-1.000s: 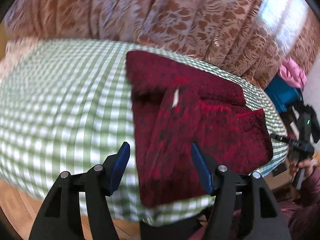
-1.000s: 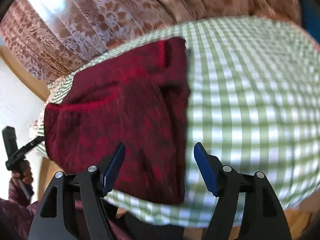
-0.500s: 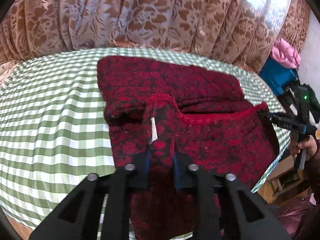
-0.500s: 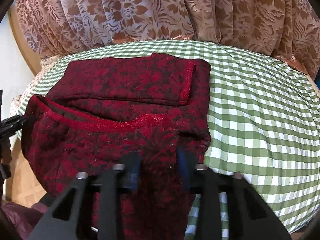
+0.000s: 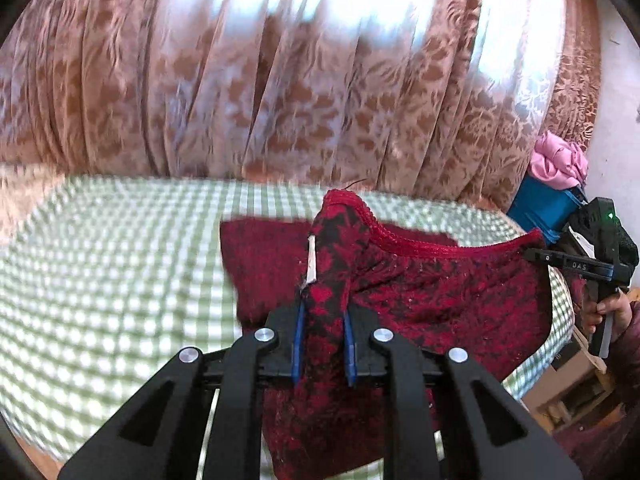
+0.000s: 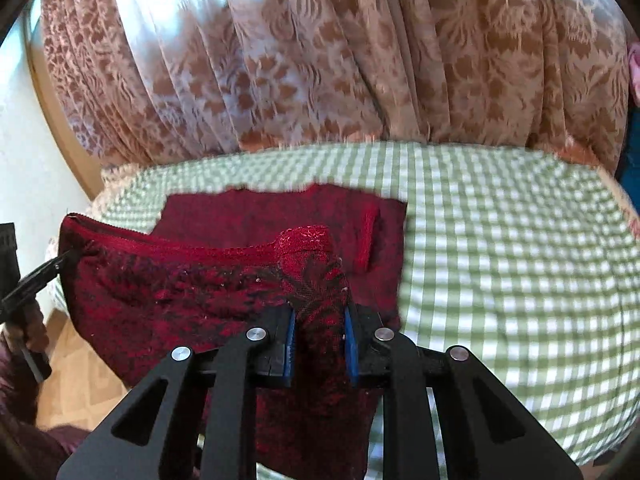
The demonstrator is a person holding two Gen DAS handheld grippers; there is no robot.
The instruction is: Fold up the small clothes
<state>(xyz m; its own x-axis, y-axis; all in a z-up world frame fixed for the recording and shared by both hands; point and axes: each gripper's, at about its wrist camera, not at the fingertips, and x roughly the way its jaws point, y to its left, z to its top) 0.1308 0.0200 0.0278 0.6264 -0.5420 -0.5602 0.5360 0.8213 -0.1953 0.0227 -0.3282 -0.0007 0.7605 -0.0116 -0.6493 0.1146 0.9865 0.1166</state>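
A dark red patterned garment (image 5: 440, 292) lies partly folded on the green checked tablecloth (image 5: 100, 280). My left gripper (image 5: 323, 320) is shut on one near corner of it, beside a white label (image 5: 311, 260), and holds that corner above the cloth. In the right wrist view my right gripper (image 6: 320, 320) pinches the other near corner of the garment (image 6: 180, 292), its jaws still closing on the fabric. The red hem hangs stretched between the two grips. Each gripper shows at the edge of the other's view, the right gripper (image 5: 576, 264) and the left gripper (image 6: 36, 280).
A brown flowered curtain (image 5: 320, 100) hangs right behind the table. A blue box (image 5: 540, 204) with pink cloth (image 5: 560, 160) on it stands at the far right. Wooden floor (image 6: 76, 380) and a cardboard box (image 5: 572, 384) lie below the table's edges. Bare checked cloth (image 6: 500, 260) spreads right of the garment.
Both grippers went from open over the garment's near edge to shut on its two corners. Both have then risen, lifting the near edge off the cloth.
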